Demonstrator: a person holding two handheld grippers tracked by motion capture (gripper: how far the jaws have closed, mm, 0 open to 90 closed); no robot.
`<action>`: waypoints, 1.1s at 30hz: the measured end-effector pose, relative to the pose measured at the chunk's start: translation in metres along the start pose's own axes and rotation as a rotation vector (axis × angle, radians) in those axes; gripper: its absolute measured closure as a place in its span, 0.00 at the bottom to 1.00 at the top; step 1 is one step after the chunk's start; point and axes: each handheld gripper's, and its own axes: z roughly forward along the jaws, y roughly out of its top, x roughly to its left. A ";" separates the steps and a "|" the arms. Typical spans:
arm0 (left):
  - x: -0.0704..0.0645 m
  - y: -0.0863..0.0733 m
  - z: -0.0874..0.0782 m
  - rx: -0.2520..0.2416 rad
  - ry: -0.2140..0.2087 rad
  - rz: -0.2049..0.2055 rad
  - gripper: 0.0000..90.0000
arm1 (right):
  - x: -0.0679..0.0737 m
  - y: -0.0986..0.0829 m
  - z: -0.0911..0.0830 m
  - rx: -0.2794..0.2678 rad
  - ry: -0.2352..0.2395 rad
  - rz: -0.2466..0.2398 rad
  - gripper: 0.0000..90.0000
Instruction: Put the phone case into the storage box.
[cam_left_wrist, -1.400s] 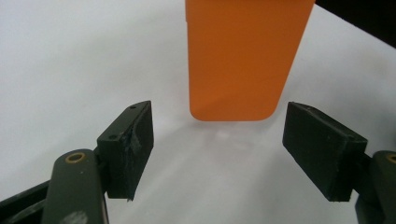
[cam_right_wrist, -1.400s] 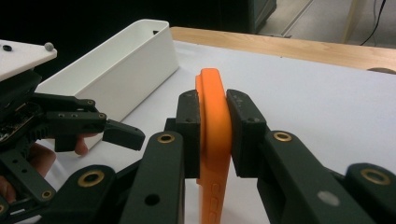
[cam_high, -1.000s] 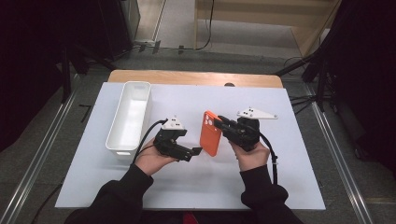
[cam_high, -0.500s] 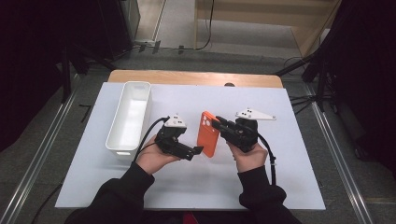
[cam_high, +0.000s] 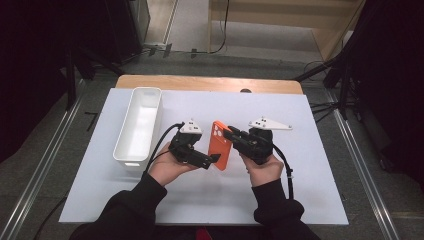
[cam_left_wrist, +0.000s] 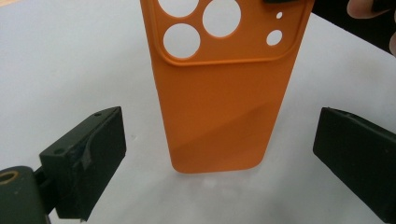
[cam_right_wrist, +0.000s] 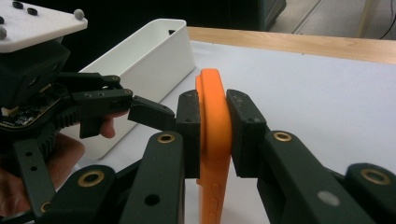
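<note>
An orange phone case (cam_high: 220, 150) with round camera holes is held edge-up over the white table sheet (cam_high: 310, 195). My right gripper (cam_high: 229, 134) is shut on the case's camera end; in the right gripper view its jaws press both faces of the case (cam_right_wrist: 214, 140). My left gripper (cam_high: 214, 160) is open at the case's other end. In the left gripper view the case's plain end (cam_left_wrist: 219, 116) lies between the wide-apart jaws, touching neither. The left gripper (cam_right_wrist: 93, 107) also shows at the left of the right gripper view.
A long white bin (cam_high: 125, 159) lies on the sheet just left of the left hand, seen too in the right gripper view (cam_right_wrist: 154, 51). A wooden strip (cam_high: 210, 82) runs along the far edge of the table. Dark stands and cables surround the table.
The left gripper has edged a little to the right, closer around the case's end. The right gripper still holds the case in nearly the same place.
</note>
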 end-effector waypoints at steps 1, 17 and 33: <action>0.000 0.001 0.000 -0.001 0.001 -0.003 0.03 | 0.000 0.000 0.000 0.000 0.001 0.000 0.83; -0.002 0.006 0.000 -0.025 0.030 -0.012 0.03 | 0.011 -0.002 0.003 -0.002 0.017 -0.005 0.83; -0.004 0.006 0.002 -0.044 0.059 -0.032 0.03 | 0.022 -0.006 0.007 0.001 0.044 -0.007 0.83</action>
